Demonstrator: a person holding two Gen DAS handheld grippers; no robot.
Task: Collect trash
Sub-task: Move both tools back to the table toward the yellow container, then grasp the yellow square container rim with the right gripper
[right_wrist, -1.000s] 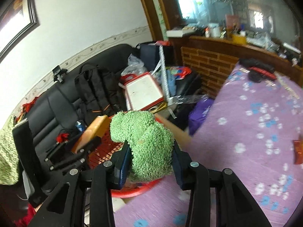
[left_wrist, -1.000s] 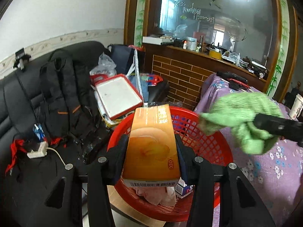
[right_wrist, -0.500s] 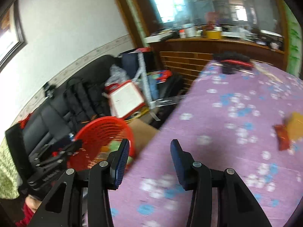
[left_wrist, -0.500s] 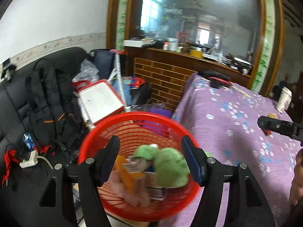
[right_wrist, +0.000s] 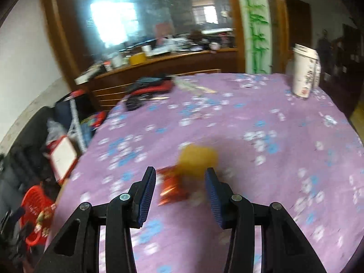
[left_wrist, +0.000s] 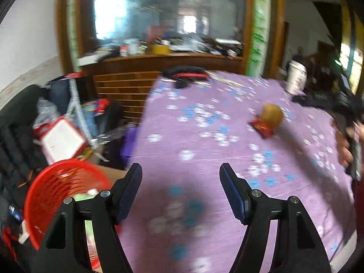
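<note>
My left gripper (left_wrist: 180,175) hangs over the purple flowered tablecloth (left_wrist: 204,150); its jaws are opening and hold nothing. The red basket (left_wrist: 61,195) stands below the table's left edge, with trash inside it. My right gripper (right_wrist: 180,177) is open and empty, low over the cloth. Just ahead of its fingertips lie a red wrapper (right_wrist: 170,186) and a blurred yellow lump (right_wrist: 196,160), neither touched by the pads. The left wrist view shows the same lump (left_wrist: 271,113) and wrapper (left_wrist: 261,126) farther right, with a hand (left_wrist: 345,150) on the other gripper at the right edge.
A white paper cup (right_wrist: 303,72) stands at the table's far right. Black and red items (right_wrist: 147,88) lie at its far left end. A black sofa with bags and a red-framed board (left_wrist: 61,141) is left of the table. The basket (right_wrist: 34,207) sits at lower left.
The left gripper let go of the orange box and the right let go of the green cloth; both landed in the red basket. Both grippers then swung right, over the purple table.
</note>
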